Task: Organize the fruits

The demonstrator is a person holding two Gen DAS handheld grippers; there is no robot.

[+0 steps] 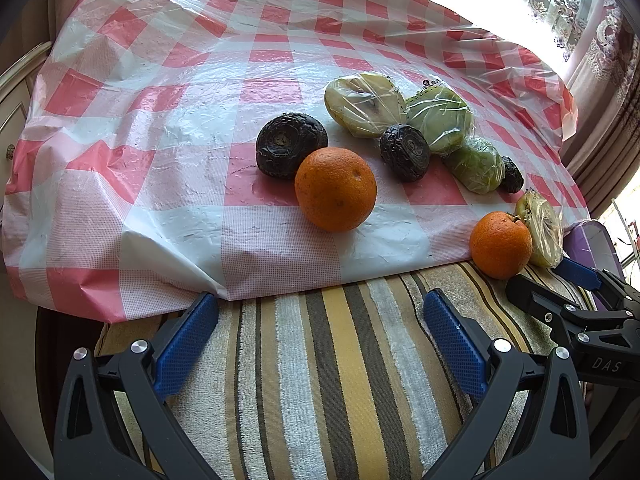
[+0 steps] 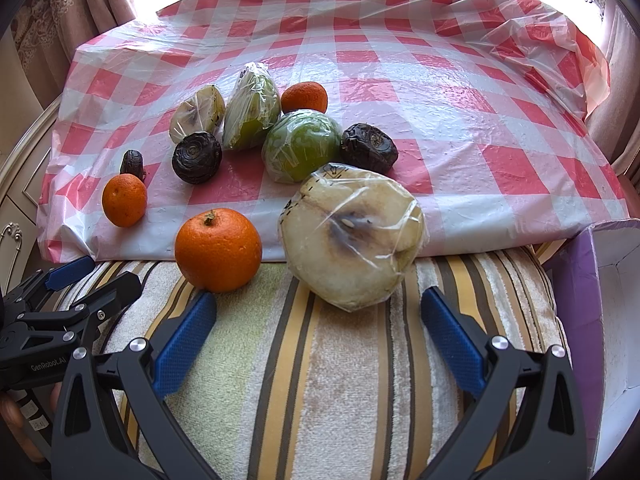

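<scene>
Fruits on checked tablecloth (image 2: pixel 440 80), grippers idle.
Left gripper (image 1: pixel 320 312) and right gripper (image 2: pixel 318 308) both spread wide, empty; wrapped pear half (image 2: pixel 352 236) ahead of right.

The sheet (image 1: pixel 256 92) beyond both claws is checked red and white. The towel (image 2: pixel 340 380) under the right claw (image 2: pixel 318 330) is striped cream, yellow and brown. Each claw has blue pads on black arms. Ahead of the left claw (image 1: pixel 320 334) sit a bright orange (image 1: pixel 335 189) and a wrinkled near-black fruit (image 1: pixel 291 145). A pale cream pear half (image 2: pixel 352 238), browned at the core, sits before the right claw, beside a purple box (image 2: pixel 576 280).
</scene>
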